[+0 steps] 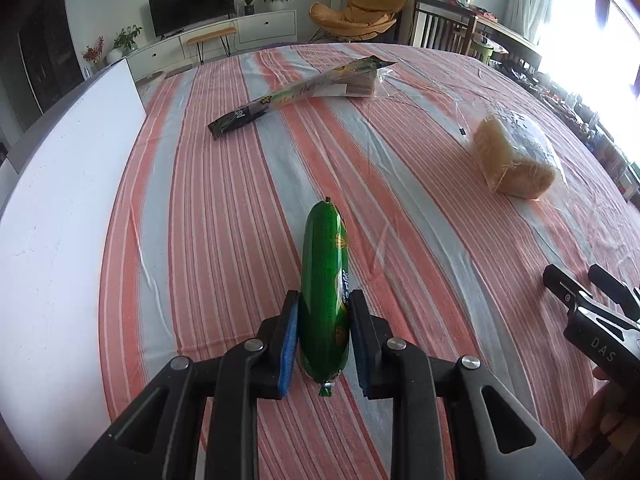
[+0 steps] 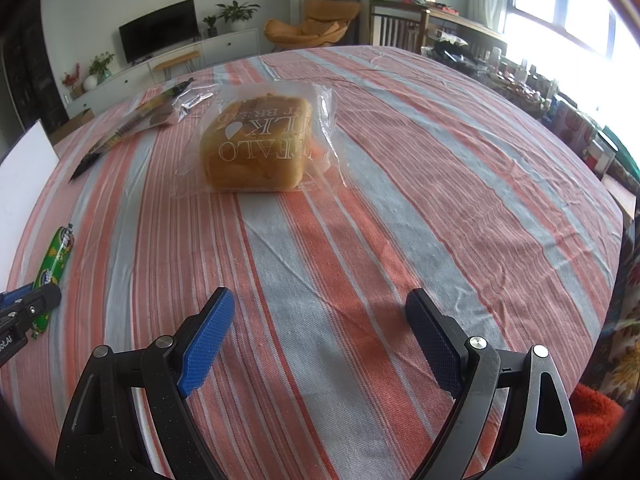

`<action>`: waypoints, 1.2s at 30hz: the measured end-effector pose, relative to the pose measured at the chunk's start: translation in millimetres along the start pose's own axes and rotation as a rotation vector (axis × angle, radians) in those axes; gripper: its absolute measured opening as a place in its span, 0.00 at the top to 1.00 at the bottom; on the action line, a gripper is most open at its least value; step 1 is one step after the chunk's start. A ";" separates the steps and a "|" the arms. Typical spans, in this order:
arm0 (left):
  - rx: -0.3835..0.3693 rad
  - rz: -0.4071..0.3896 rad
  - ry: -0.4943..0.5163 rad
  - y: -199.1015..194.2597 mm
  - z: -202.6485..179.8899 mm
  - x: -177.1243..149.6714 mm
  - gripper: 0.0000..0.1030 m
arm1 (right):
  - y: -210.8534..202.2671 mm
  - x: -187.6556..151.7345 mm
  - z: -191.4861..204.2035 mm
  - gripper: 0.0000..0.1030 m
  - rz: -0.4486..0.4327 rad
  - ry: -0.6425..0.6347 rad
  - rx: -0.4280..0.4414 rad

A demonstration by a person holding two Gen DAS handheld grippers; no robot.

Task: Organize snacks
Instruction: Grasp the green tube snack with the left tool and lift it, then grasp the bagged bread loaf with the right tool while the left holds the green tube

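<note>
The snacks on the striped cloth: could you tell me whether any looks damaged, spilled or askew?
Nothing stands out. The bagged bread sits sealed, the long packet lies flat, and the green sausage rests intact between the left gripper pads. No spills show.

Bright daylight from the window ahead and to the right, blown out to white glare there. Soft, faint shadows on the striped tablecloth just ahead of the fingers. Strong fisheye bending toward the edges, dark vignette in the corners. Sharp enough mid-frame, softer far off.
</note>
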State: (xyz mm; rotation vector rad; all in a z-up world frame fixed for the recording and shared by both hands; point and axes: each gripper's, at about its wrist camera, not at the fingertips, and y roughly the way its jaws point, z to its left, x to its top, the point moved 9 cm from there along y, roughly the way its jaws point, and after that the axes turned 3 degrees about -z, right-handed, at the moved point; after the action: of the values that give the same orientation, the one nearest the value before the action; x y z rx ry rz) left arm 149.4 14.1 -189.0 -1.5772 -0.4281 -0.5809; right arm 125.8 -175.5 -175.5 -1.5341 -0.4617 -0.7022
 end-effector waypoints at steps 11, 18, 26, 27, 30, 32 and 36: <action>0.027 -0.045 0.014 12.1 -0.3 3.2 0.10 | -0.1 -0.1 0.3 0.13 0.000 0.000 0.000; 0.044 -0.039 -0.005 17.7 3.4 4.6 0.00 | -0.2 -0.1 0.0 0.13 0.000 0.000 0.000; 0.045 -0.039 -0.005 18.3 2.7 4.2 0.00 | -0.2 0.1 -0.3 0.13 0.000 0.000 0.000; 0.045 -0.039 -0.005 17.8 3.0 3.9 0.00 | -0.2 0.1 -0.3 0.13 0.000 0.000 0.000; 0.045 -0.039 -0.005 18.3 2.7 4.1 0.00 | -0.2 0.1 -0.2 0.12 0.000 0.000 0.000; 0.045 -0.039 -0.005 18.4 2.7 4.1 0.00 | -0.2 0.1 -0.2 0.12 0.000 0.000 0.000; 0.045 -0.039 -0.005 17.9 3.0 3.8 0.00 | -0.5 0.3 0.1 0.12 0.000 0.000 0.007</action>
State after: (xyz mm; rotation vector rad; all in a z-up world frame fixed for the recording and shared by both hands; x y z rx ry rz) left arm 163.3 15.2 -201.1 -1.5307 -0.4730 -0.5937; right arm 125.7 -175.4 -175.0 -1.5281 -0.4639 -0.7000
